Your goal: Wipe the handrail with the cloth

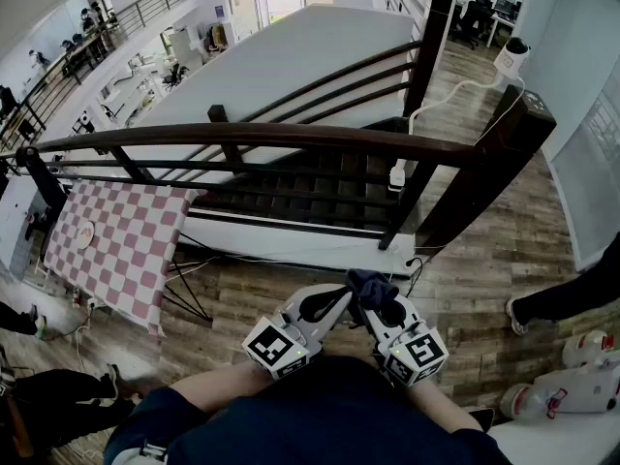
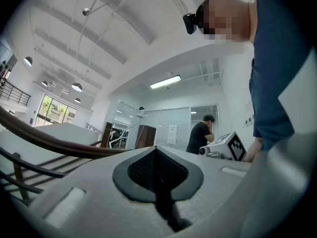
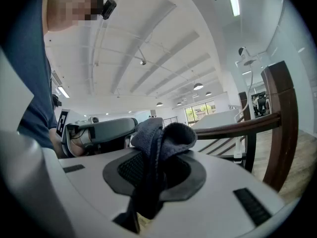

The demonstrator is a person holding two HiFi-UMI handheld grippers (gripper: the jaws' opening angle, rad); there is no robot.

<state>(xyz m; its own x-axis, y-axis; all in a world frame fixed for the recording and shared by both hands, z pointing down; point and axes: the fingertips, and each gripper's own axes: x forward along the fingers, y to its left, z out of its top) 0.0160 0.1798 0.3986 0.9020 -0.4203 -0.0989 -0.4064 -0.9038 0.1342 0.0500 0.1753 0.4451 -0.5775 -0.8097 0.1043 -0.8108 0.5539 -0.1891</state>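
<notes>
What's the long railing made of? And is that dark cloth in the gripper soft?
The handrail looks like wood, dark brown with a smooth, slightly glossy coat, because light glints along its top. I can't be sure it is solid wood. The cloth pinched in the right gripper looks like soft, fuzzy dark blue fabric, maybe microfibre. It bunches up and flops over.

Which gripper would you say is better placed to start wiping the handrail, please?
Right. The right gripper is shut on the dark cloth; the left gripper is shut with nothing in it. Both hang short of the handrail.
</notes>
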